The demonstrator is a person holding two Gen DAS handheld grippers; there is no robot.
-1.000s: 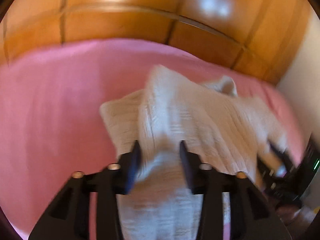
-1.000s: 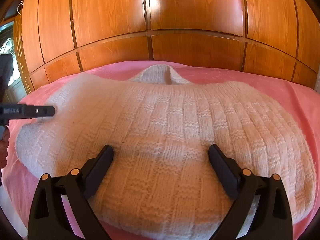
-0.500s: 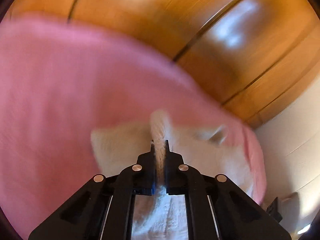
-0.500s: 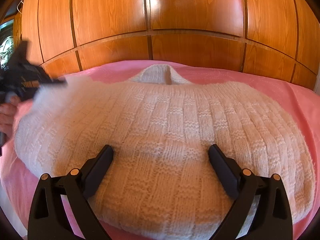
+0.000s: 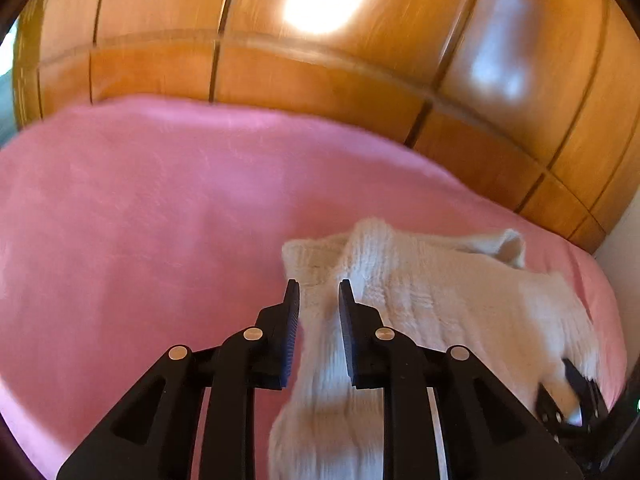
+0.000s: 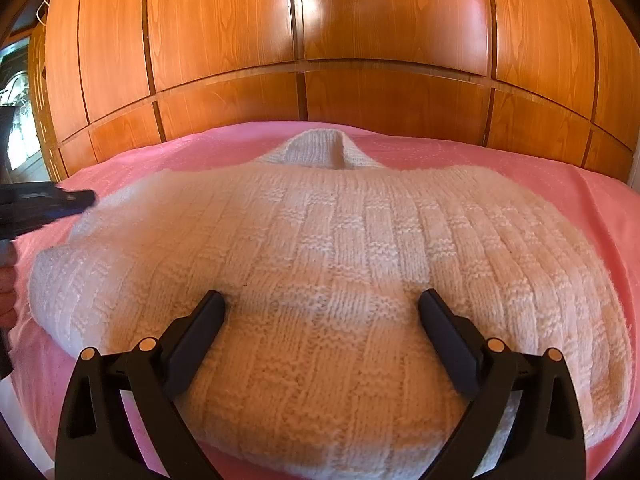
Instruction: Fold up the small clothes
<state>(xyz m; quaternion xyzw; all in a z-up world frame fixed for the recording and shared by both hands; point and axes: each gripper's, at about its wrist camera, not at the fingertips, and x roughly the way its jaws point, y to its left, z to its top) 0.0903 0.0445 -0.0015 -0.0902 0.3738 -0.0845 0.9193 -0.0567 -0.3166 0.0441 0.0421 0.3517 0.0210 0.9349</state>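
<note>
A white knit sweater (image 6: 320, 248) lies flat on the pink bedspread (image 6: 592, 200), its collar (image 6: 320, 148) pointing to the far side. My right gripper (image 6: 320, 308) stands wide open, with both fingertips resting on the knit near the hem. In the left wrist view a sleeve (image 5: 360, 264) of the sweater (image 5: 460, 300) runs up between the narrow jaws of my left gripper (image 5: 318, 292). Those jaws are opening, and the pads no longer pinch the knit. My left gripper (image 6: 48, 204) also shows at the sweater's left edge in the right wrist view.
Glossy wooden wardrobe doors (image 6: 320, 40) rise right behind the bed. A wide stretch of pink bedspread (image 5: 140, 220) lies left of the sweater. The right gripper (image 5: 572, 400) appears at the sweater's near right corner. A person's hand (image 6: 8, 292) sits at the left border.
The left gripper closed on the sleeve, swung up with it, then came back down and its jaws parted. The sweater's left edge rose and settled. The right gripper stayed put.
</note>
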